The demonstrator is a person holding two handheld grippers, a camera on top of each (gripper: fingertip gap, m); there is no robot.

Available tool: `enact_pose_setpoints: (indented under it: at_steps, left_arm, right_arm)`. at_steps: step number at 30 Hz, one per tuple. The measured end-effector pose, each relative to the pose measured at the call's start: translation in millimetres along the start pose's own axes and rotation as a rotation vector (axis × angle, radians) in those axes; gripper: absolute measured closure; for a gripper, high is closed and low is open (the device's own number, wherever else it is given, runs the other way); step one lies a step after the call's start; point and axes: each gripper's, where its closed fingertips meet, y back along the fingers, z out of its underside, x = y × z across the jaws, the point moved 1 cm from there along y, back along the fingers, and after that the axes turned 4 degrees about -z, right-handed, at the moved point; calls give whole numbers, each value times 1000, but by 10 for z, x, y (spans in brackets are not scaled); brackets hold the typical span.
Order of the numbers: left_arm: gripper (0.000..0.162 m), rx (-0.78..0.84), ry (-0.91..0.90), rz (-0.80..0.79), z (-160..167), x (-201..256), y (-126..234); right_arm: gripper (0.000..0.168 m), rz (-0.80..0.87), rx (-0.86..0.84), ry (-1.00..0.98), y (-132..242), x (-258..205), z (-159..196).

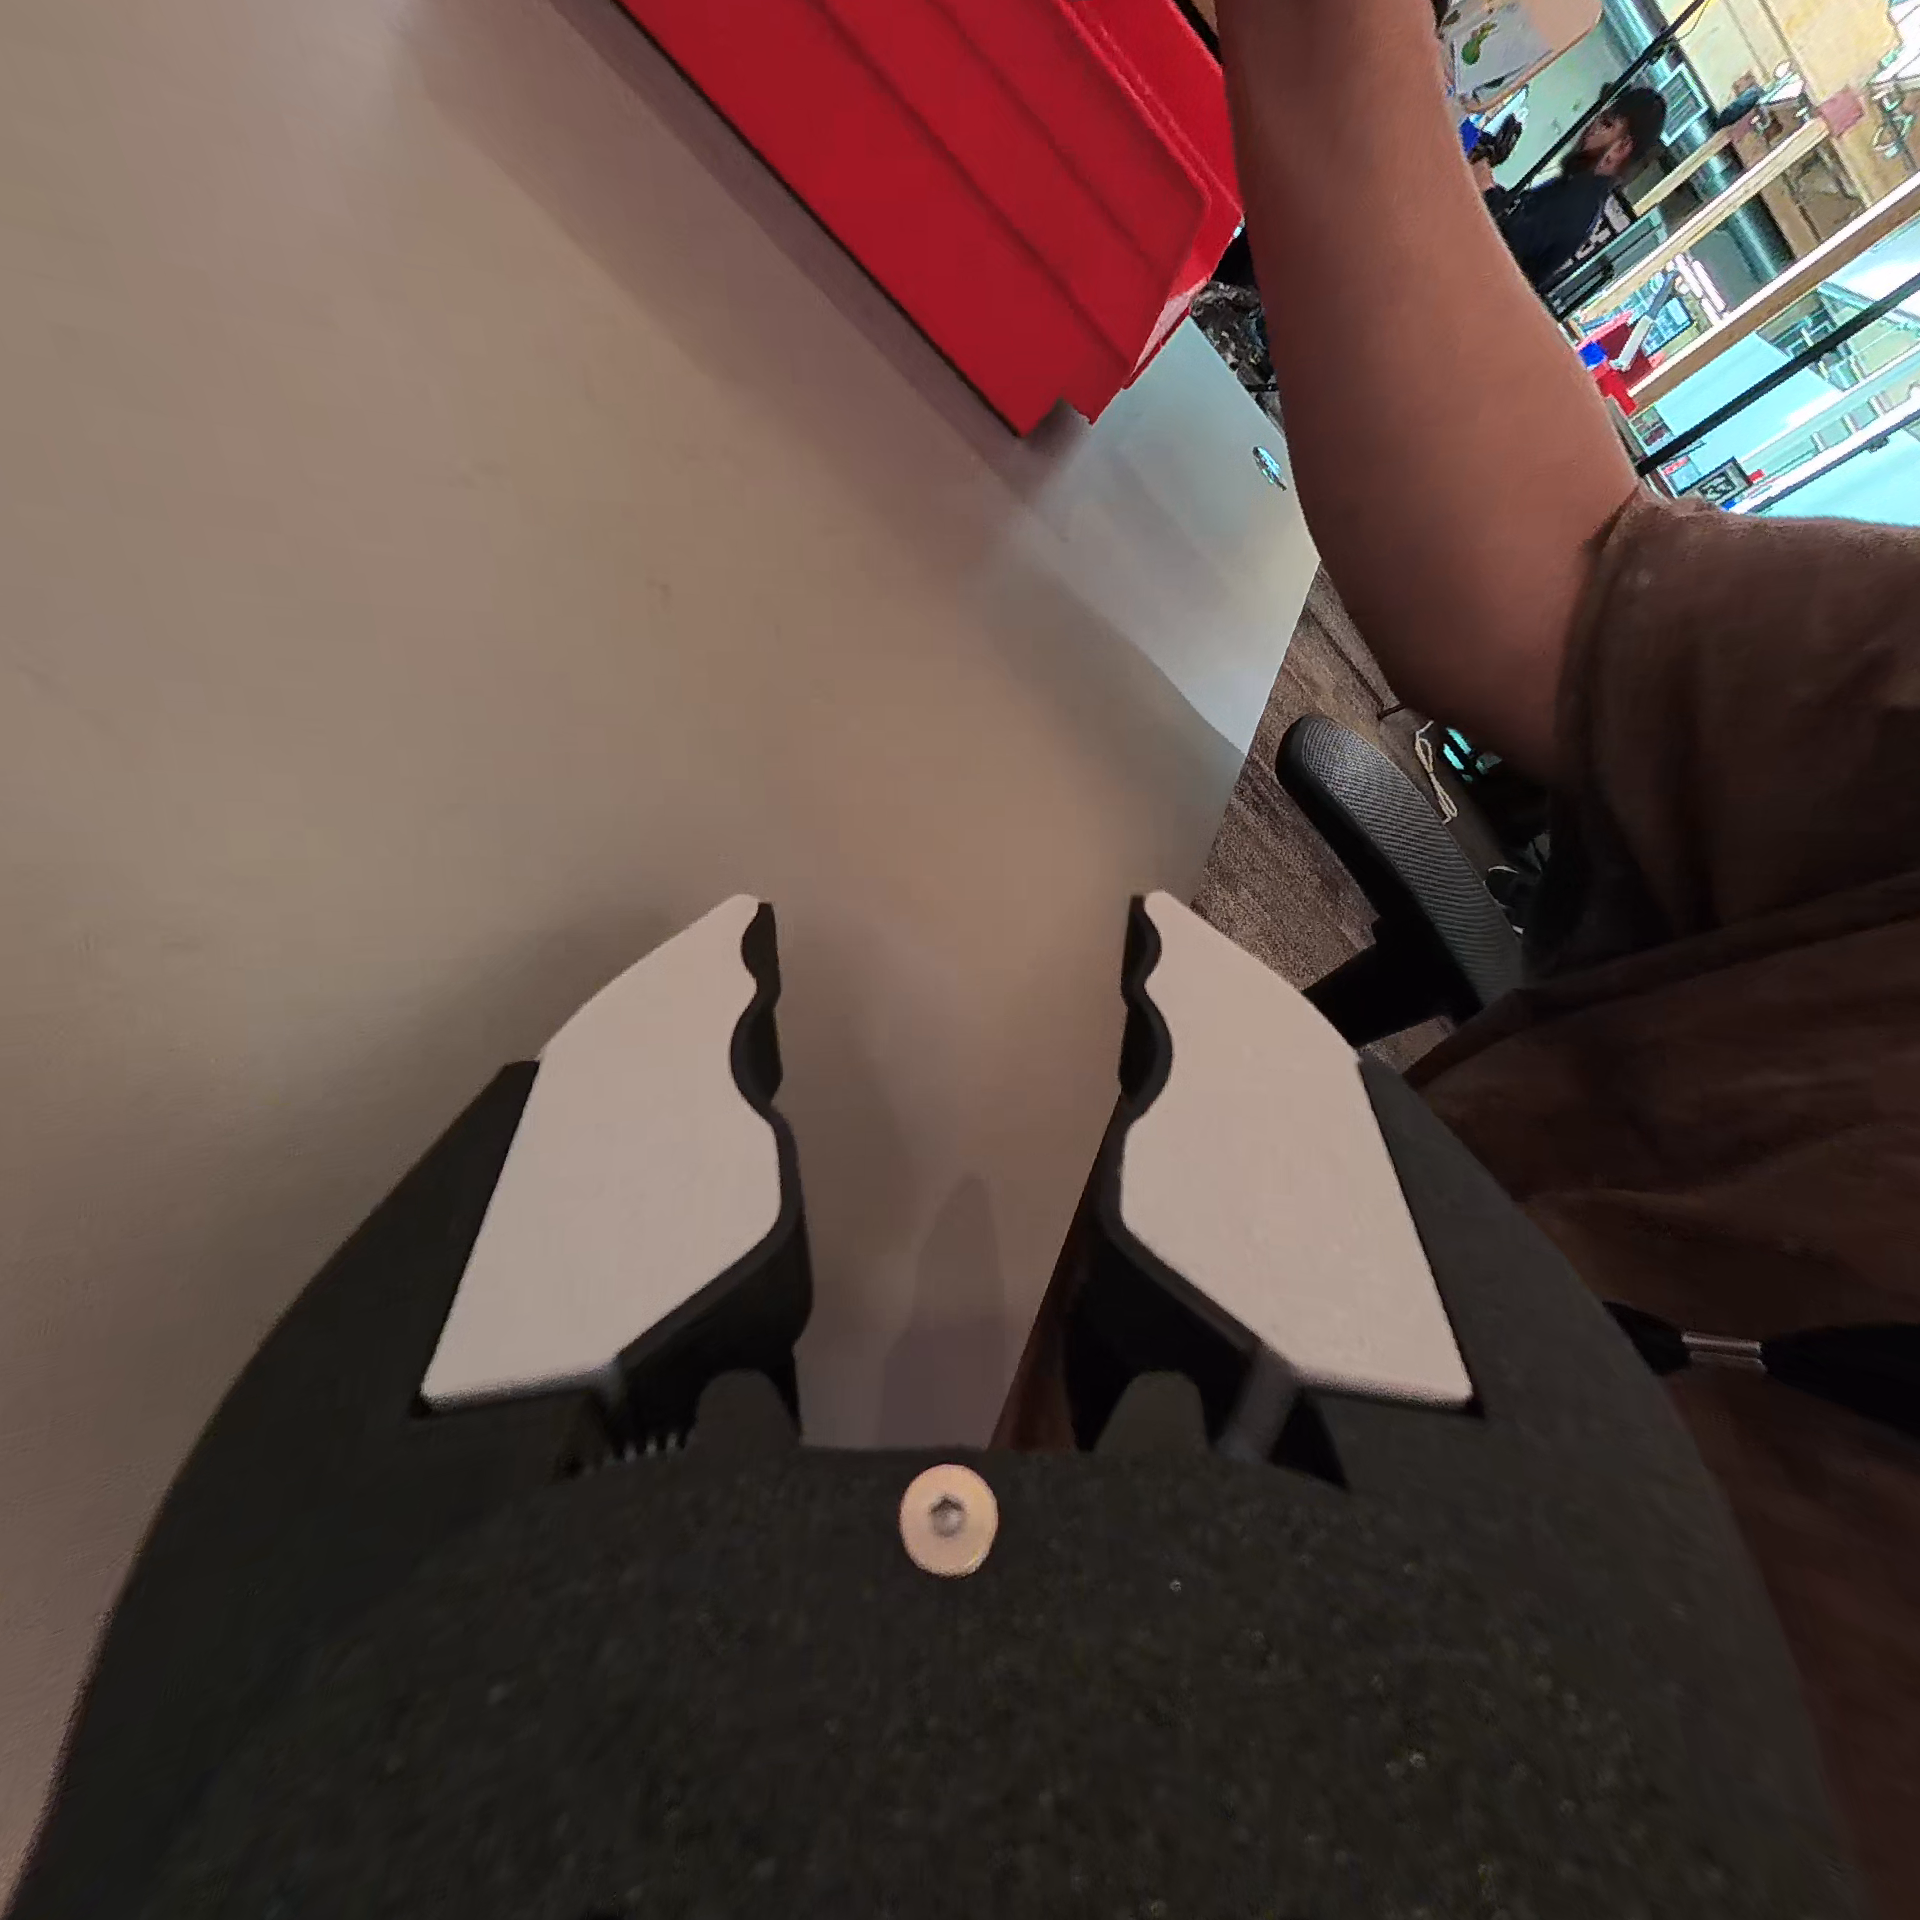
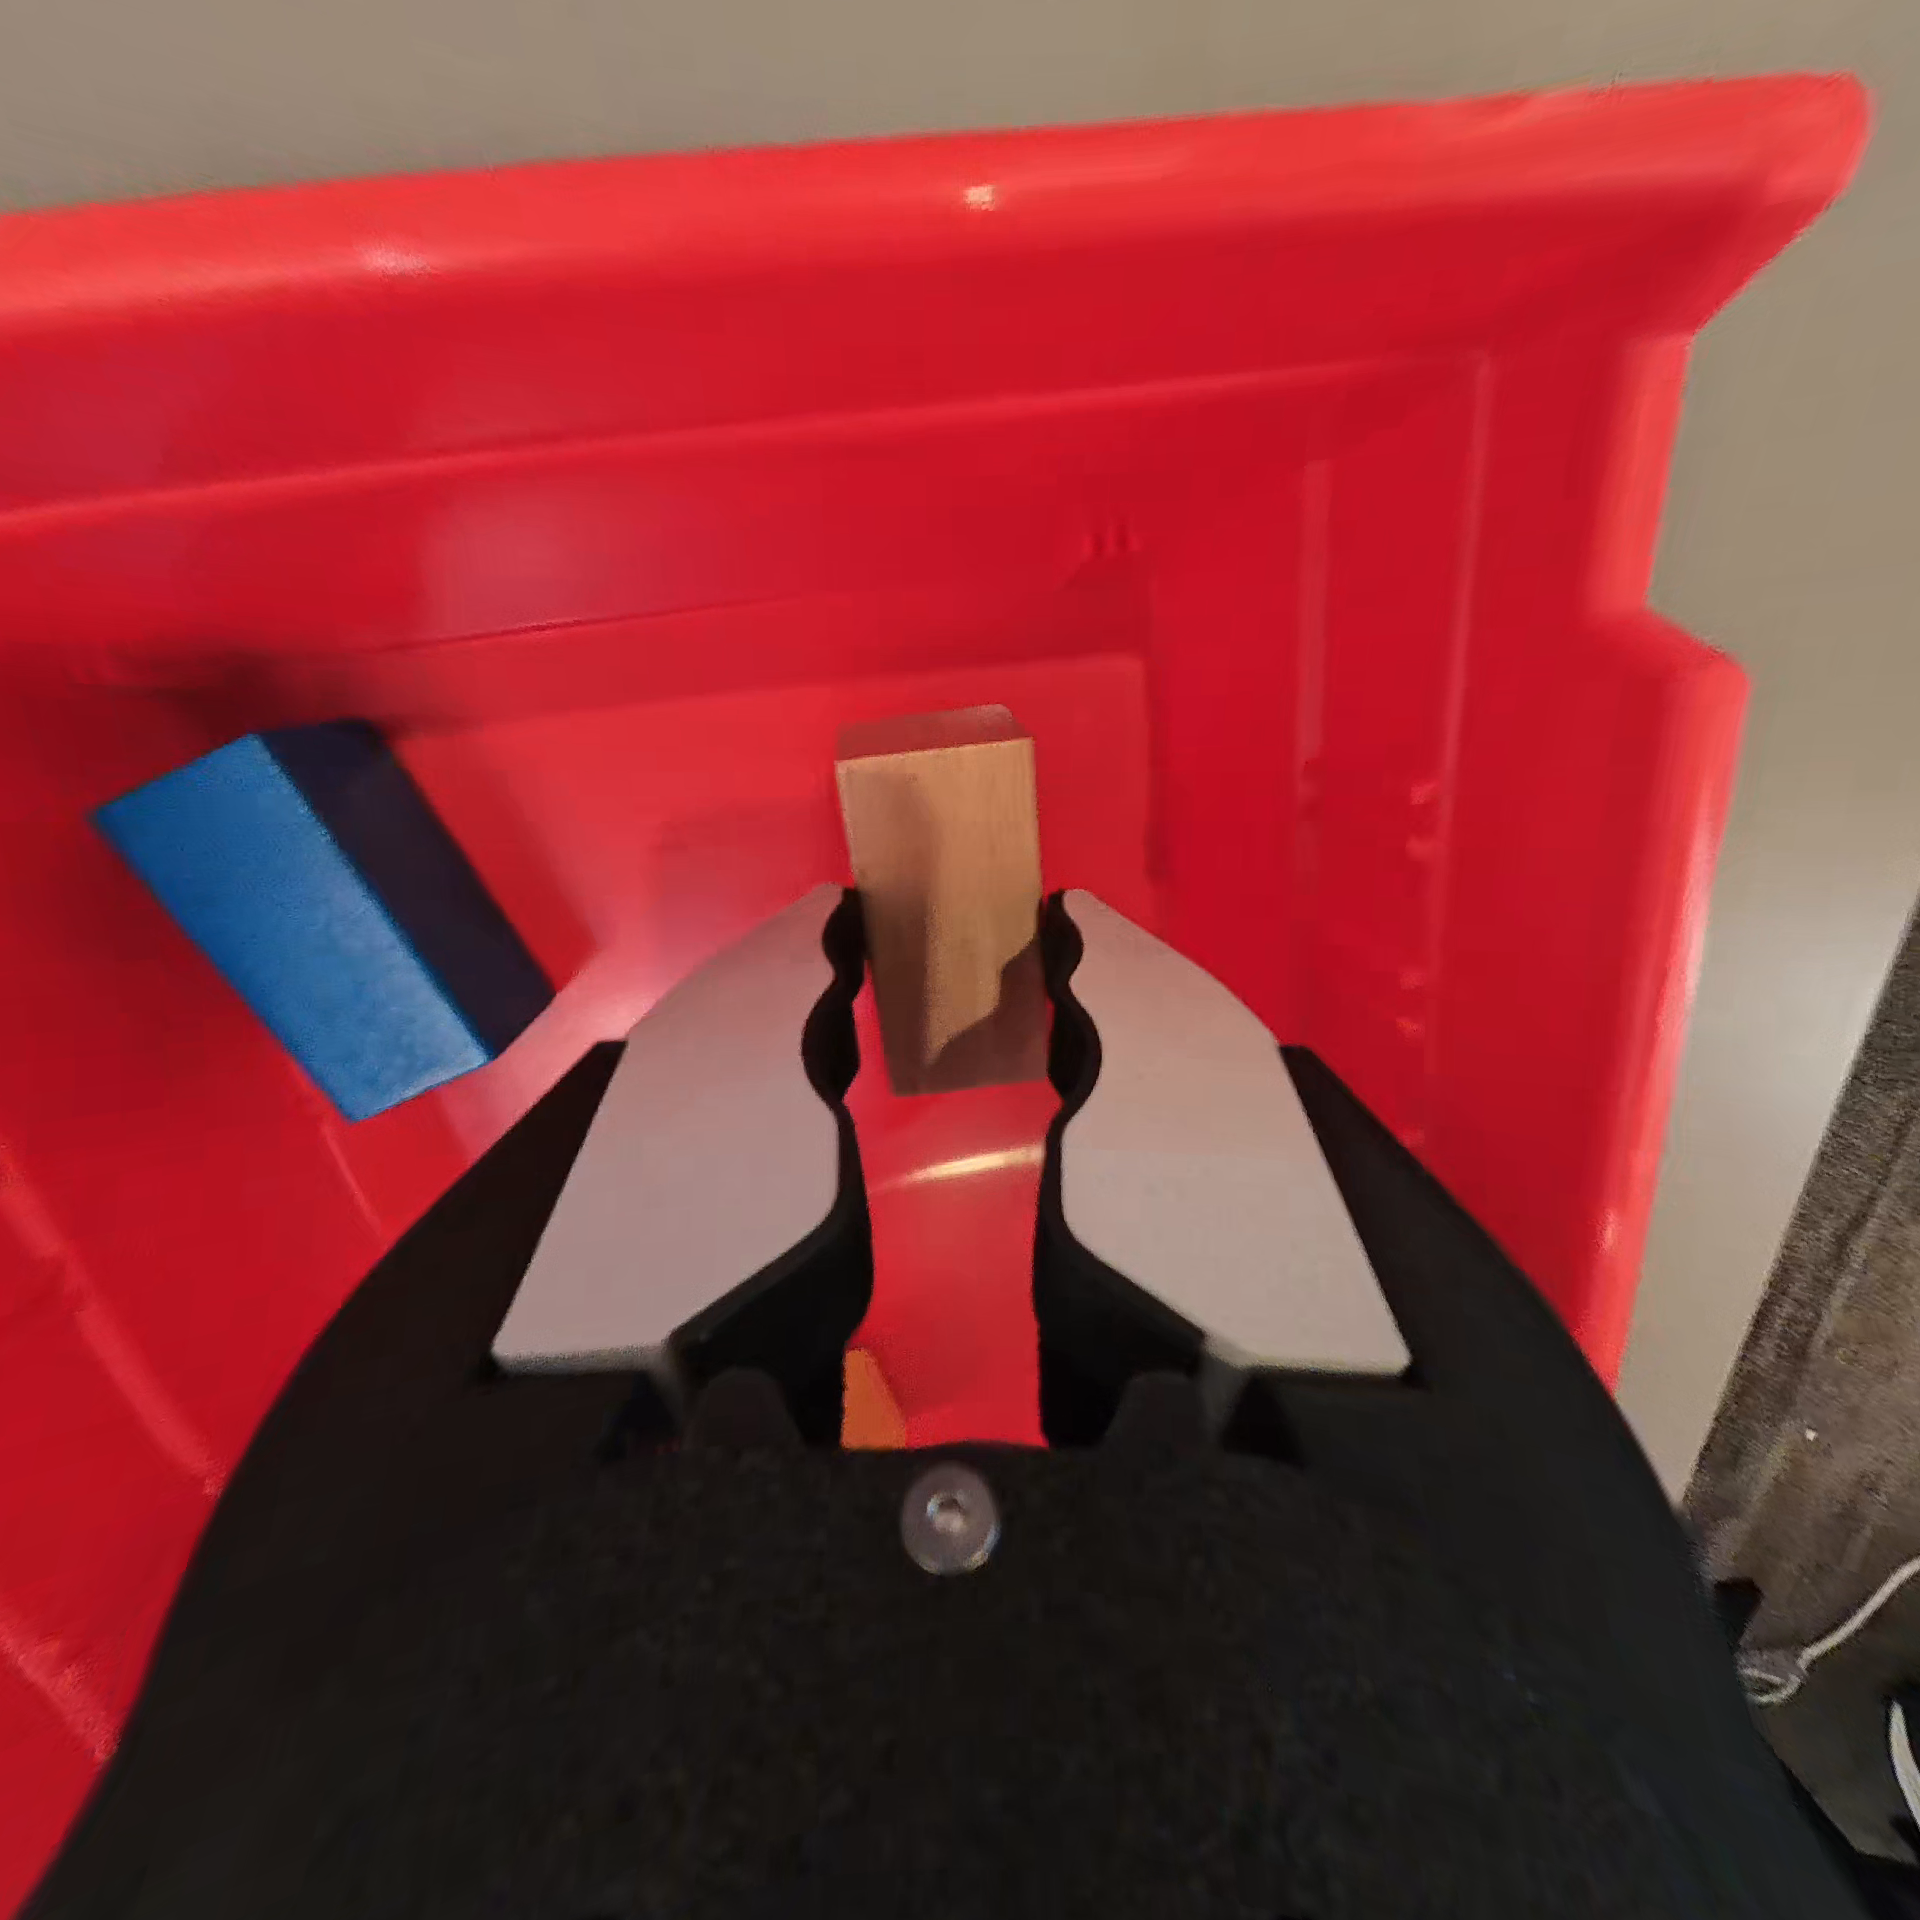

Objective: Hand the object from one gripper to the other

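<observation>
My right claw [image 2: 954, 914] is inside the red bin [image 2: 1039, 312], and the wooden block [image 2: 940, 883] sits directly between its fingertips. The block's long axis runs forward, roughly in line with the claw's reach, so the fingers bracket its two long side faces. About half of its length projects beyond the fingertips; the near end lies back between the fingers. The jaws are narrowed to the block's width and appear to touch it on both sides; I judge them clamped on it. Whether it is resting on the bin floor or already lifted clear I cannot tell.

A blue block [image 2: 301, 914] lies well to the left of the claw, angled, not in contact with anything I am handling. A small orange piece [image 2: 868, 1408] shows low between the finger roots; its shape is hidden.

My left claw [image 1: 951, 925] is apart and empty, over bare tabletop [image 1: 416, 623] near the edge, with the red bin far ahead. The person's arm [image 1: 1403, 416] reaches toward the bin.

Judgement: the right claw is nearer. The handover calls for bringing the block's projecting far end out toward the waiting left claw.
</observation>
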Motion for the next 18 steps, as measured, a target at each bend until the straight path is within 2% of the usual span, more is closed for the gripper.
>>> enact_pose_setpoints:
  at_steps: [4, 8, 9, 11, 13, 16, 18]
  left_arm:
    - [98, -7, -17, -14, 3, -22, 10]
    - [98, -25, -46, -36, 27, -21, -4]
    - [98, -28, -57, -47, 31, -26, -8]
    - [96, -25, -70, -71, 32, -40, -12]
    - [93, -18, -79, -87, 24, -54, -4]
    - [93, 9, -111, -129, -30, -98, 45]
    - [93, 35, -144, -179, -92, -146, 106]
  right_arm:
    - [135, 56, -8, 5, -65, 108, -26]
    - [134, 45, 21, 18, -112, 92, -42]
    - [127, 51, 44, 23, -62, 102, -52]
    - [111, 92, 116, 42, 187, 144, -59]
    - [111, 84, 258, 86, 604, 61, -54]
    - [111, -83, 540, 270, 1285, -494, 157]
    - [110, -228, 757, 445, 1630, -1031, 515]
